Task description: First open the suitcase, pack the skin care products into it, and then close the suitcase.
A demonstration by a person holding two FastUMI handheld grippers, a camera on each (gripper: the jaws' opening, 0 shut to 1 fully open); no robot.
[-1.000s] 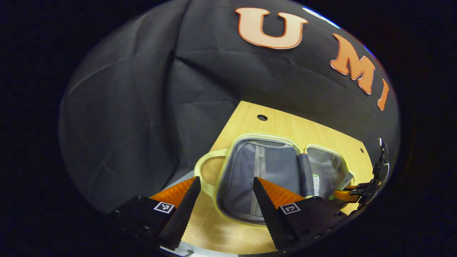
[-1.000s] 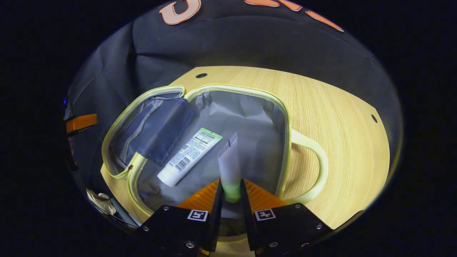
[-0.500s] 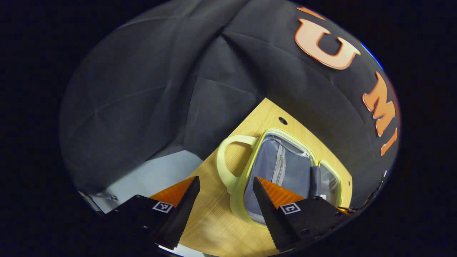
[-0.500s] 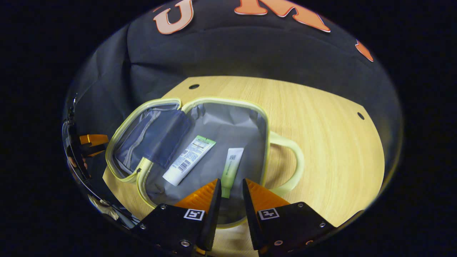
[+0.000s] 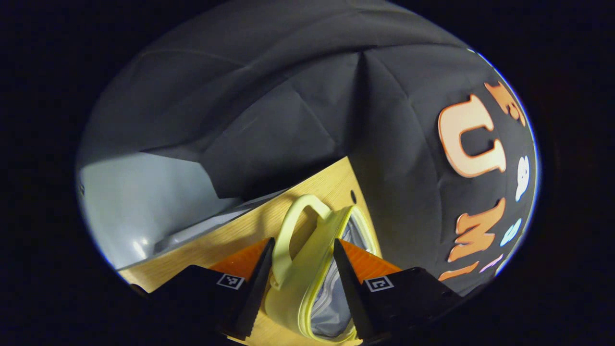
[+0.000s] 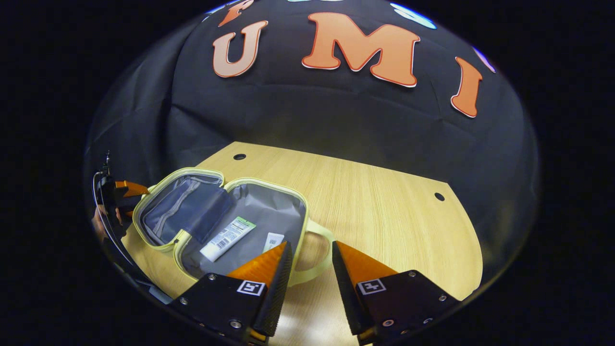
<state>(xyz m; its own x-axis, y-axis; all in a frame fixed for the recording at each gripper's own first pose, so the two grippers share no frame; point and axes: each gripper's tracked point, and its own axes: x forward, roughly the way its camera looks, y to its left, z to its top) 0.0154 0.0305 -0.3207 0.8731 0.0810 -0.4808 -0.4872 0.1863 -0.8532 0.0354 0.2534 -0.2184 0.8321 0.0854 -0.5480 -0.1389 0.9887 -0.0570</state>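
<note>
We have let go of the second tube (image 6: pixel 274 240); it now lies beside the first tube (image 6: pixel 227 238) in the open suitcase (image 6: pixel 294 218), lower left. Right gripper (image 6: pixel 310 269) backs off, fingers apart. Left gripper (image 5: pixel 300 266), also apart, now straddles the lid edge (image 5: pixel 307 269): closing comes next.

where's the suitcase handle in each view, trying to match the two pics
Left gripper view: a pale yellow handle arches up at lower centre, between the left gripper fingers, on the lifted suitcase lid.
Right gripper view: a pale yellow handle lies flat on the table, lower centre, beside the right gripper; possibly the other half's handle.
Shared landmark: the suitcase's yellow zip rim.
</note>
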